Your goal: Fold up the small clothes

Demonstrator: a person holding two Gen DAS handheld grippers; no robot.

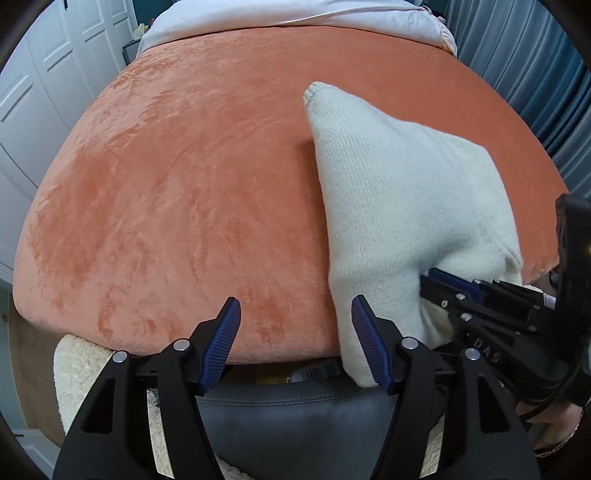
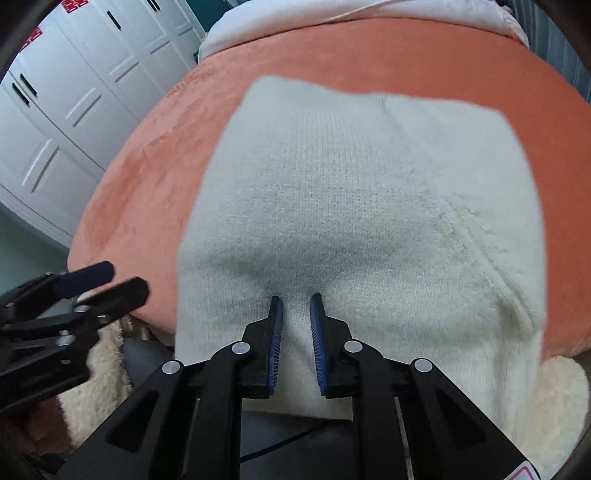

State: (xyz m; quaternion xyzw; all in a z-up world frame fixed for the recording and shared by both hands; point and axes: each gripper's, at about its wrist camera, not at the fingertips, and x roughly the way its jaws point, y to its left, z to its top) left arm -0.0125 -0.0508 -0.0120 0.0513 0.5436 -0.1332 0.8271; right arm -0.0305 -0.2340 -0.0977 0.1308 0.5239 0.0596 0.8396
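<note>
- the left half of the orange bed cover (image 1: 177, 192) is lying bare, leaving open room.
- the cream sweater (image 1: 399, 206) is covering the right half up to the near edge.
- the white bedding (image 1: 295, 14) is piling along the far edge.

Left gripper (image 1: 295, 343) pointed steeply down at the near edge of the orange bed (image 1: 177, 192), jaws apart, nothing pressed between the blue pads (image 1: 221, 343); its right pad just beside the hanging edge of the cream knit garment (image 1: 399, 206). Right gripper (image 2: 296, 341) also angled steeply down (slightly rolled), jaws narrow, blue pads pinching a fold of the garment at the near edge. In the right wrist view the left gripper showed at lower left, blurred, fingers spread. Part of a hand (image 1: 554, 424) showed behind the right gripper's black body in the left wrist view.
</note>
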